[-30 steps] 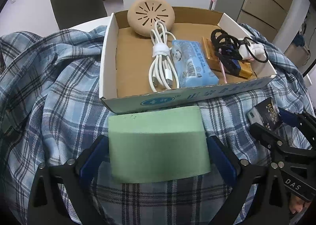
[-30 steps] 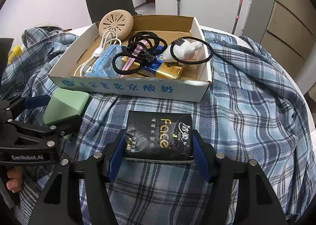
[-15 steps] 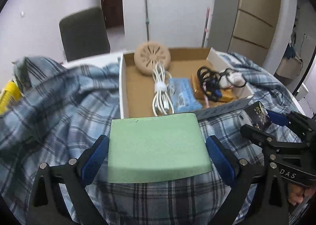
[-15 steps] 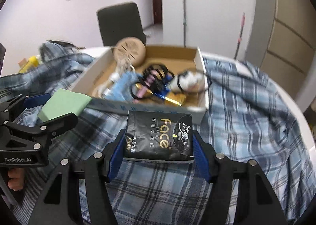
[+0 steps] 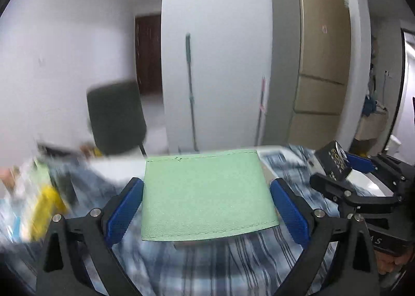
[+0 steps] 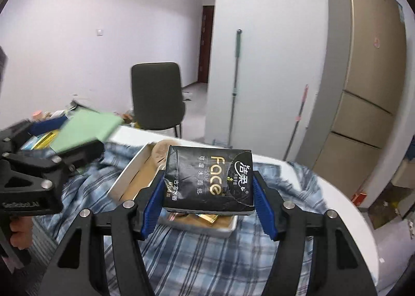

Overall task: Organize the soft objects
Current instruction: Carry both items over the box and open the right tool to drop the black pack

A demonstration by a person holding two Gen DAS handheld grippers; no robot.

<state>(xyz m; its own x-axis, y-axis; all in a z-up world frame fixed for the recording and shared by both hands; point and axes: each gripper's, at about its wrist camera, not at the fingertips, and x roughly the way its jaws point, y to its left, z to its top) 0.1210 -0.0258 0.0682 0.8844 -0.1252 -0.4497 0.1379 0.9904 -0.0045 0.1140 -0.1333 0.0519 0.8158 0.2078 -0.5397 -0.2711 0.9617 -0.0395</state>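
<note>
Checked cloth [image 6: 207,257] covers the table, and on it we see the box [image 6: 124,181], open, just under and ahead of our right gripper [image 6: 208,207]. Its jaws clamp the black pack [image 6: 208,179] lying crosswise between them; we read "Face" and "TISSUE". Our left gripper [image 5: 207,205] grips the green pad [image 5: 207,192] flat, further left of the box; "GenRobot.AI" stands on its body.
</note>
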